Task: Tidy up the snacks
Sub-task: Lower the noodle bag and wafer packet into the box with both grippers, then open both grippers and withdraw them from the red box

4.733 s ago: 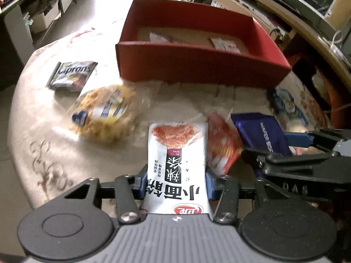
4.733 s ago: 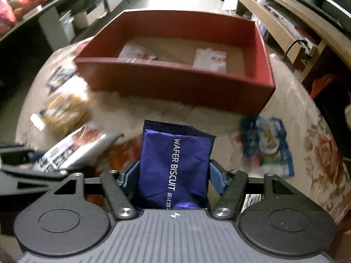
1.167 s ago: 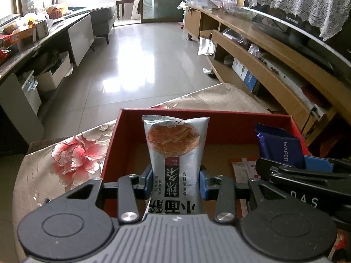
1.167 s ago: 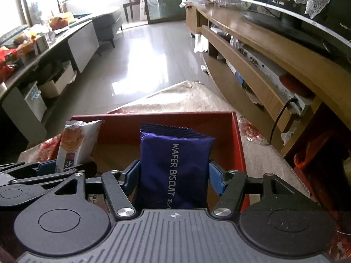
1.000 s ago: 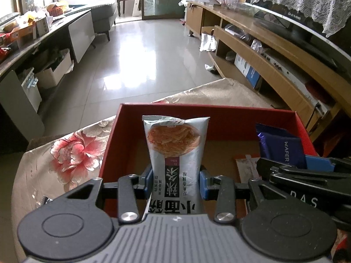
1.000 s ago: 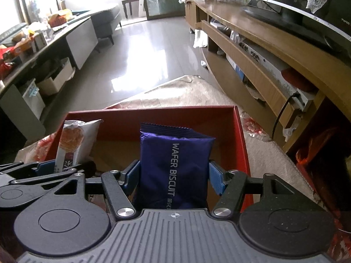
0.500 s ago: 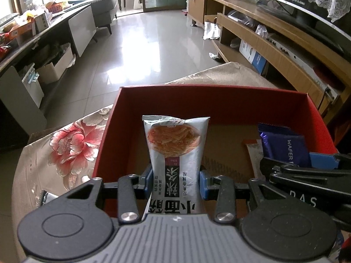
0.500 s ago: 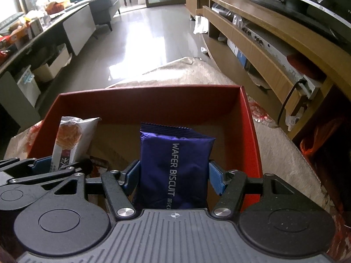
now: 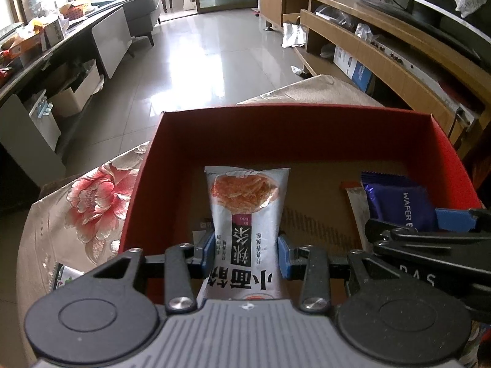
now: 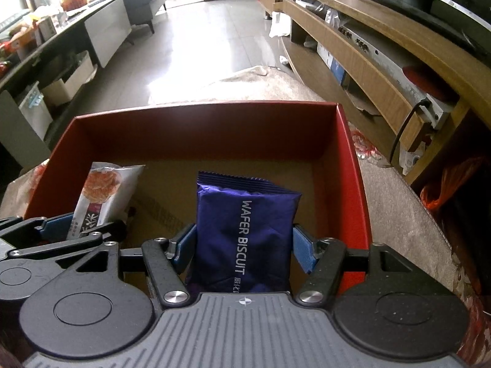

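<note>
A red cardboard box (image 9: 291, 113) with a brown floor fills both views. My left gripper (image 9: 245, 245) is shut on a white snack pack (image 9: 245, 208) printed with orange noodles and held upright over the box's left half. My right gripper (image 10: 244, 245) holds a purple wafer biscuit pack (image 10: 245, 224) upright over the right half. Its jaws are opening, with the blue pads still against the pack's sides. Each view shows the other gripper: the white pack (image 10: 104, 190) on the left, the purple pack (image 9: 399, 202) on the right.
A white and orange packet (image 9: 353, 196) lies on the box floor beside the purple pack. The box stands on a floral tablecloth (image 9: 89, 202), with a packet's corner (image 9: 66, 276) at the lower left. A long wooden TV bench (image 10: 383, 70) runs along the right; tiled floor lies beyond.
Both views have tipped downward over the red box, which now shows more of its floor. Both packs stay between their jaws.
</note>
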### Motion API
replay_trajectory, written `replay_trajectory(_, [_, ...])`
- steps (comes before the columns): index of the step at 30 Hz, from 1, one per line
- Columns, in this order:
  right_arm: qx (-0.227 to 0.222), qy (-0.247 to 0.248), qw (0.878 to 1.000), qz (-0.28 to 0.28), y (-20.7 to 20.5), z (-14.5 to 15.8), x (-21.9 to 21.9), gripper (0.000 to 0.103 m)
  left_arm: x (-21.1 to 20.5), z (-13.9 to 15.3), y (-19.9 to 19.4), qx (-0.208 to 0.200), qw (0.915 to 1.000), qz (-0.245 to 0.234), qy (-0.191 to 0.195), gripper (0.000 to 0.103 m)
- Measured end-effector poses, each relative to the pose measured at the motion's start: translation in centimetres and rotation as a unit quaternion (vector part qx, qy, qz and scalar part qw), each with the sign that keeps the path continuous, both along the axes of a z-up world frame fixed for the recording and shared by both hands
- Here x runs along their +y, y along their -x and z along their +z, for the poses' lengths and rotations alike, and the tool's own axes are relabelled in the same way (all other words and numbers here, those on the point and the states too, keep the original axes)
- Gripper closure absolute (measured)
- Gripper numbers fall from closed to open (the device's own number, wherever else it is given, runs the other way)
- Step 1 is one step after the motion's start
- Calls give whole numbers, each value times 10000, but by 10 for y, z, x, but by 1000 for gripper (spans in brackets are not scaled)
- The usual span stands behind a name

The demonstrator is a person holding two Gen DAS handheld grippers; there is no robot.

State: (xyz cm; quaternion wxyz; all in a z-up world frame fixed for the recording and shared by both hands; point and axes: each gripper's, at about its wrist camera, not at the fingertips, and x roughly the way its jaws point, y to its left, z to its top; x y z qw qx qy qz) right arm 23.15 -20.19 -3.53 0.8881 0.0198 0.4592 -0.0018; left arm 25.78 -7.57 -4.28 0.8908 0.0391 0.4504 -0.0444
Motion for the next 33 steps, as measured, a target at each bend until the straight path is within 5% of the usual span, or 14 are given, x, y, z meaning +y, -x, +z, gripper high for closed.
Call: replay_trajectory(33, [-209, 265, 9994, 37, 11, 10, -5, 19, 17, 21, 13, -175, 9995, 63, 236, 39])
